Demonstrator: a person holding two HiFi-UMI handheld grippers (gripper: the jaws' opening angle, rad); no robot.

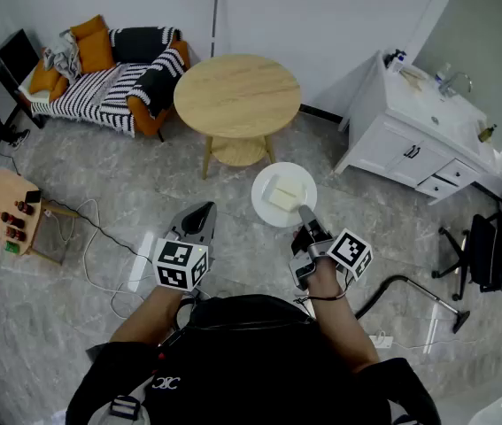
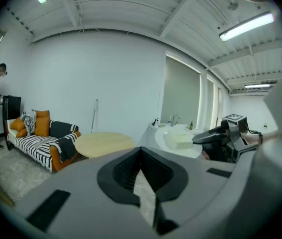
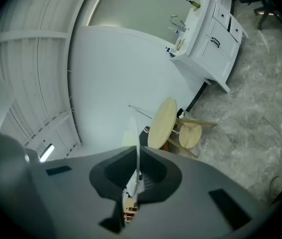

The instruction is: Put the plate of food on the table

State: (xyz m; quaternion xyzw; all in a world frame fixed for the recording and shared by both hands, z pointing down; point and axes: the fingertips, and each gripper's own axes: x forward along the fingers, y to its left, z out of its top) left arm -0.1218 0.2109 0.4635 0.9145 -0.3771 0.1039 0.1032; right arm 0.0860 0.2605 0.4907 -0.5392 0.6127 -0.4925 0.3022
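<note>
My right claw (image 1: 305, 212) is clamped on the near rim of the white plate (image 1: 266, 211), its jaws pinching the thin edge; in the right gripper view that rim runs as a narrow pale line straight up between them, the view turned on its side; a pale block of food (image 1: 284, 195) lies in the middle of the plate. The plate hangs in the air over the grey stone floor (image 1: 383, 228), in front of me and short of the round wooden table (image 1: 237, 96), apart from it and not above its top. My left claw (image 1: 203, 209) is beside the right one at about the same height, well clear of the plate; its jaws are together at the tips with nothing between them, only a sliver of floor showing behind. Past the table stands a striped sofa (image 1: 113, 82) with orange cushions against the wall; to the right is a white cabinet (image 1: 410, 153) with a sink on top; a black office chair (image 1: 490, 251) stands at the far right; a small wooden stand (image 1: 7, 211) with bits on it sits at the left.
</note>
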